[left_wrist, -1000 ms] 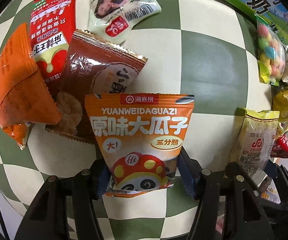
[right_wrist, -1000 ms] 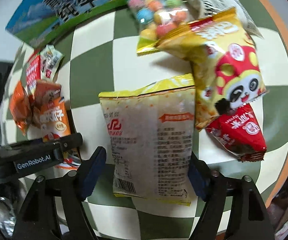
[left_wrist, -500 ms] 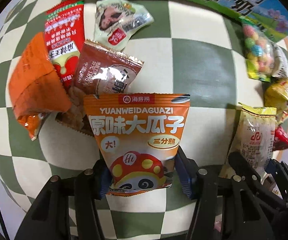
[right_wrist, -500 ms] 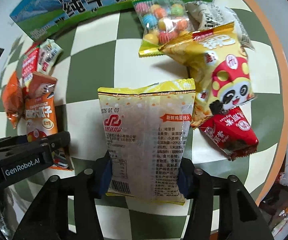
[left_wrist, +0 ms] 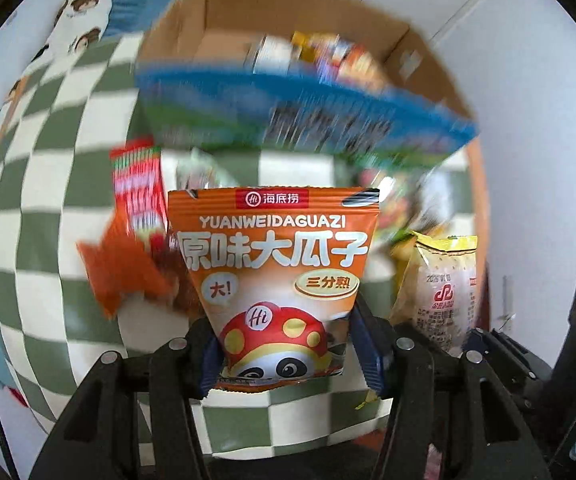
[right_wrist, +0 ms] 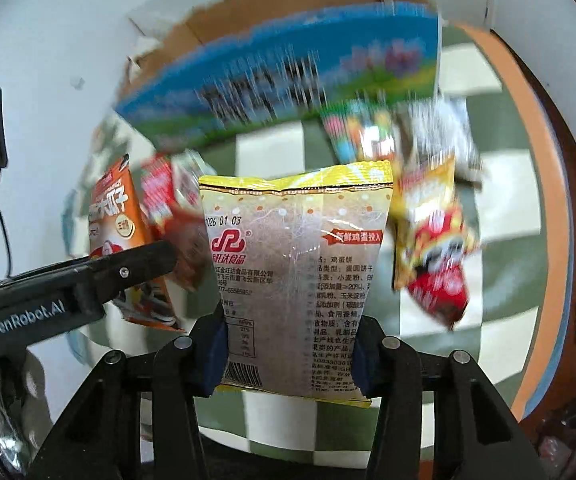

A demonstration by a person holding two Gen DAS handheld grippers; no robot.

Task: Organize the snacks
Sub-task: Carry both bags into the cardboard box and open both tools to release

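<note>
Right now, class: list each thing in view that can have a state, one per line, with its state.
Left gripper: shut on the orange seed packet, lifted.
Right gripper: shut on the yellow-edged egg cake packet, lifted.
Cardboard box: open, snacks inside.
Red packet: lying on the checked cloth.

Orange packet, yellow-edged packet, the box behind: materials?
Orange packet: glossy printed plastic film, likely; crimped top seal, sheen.
Yellow-edged packet: thin, partly see-through plastic film; contents show through, wrinkles.
Box: brown corrugated cardboard, matte inside; printed blue-green outer face, blurred.
</note>
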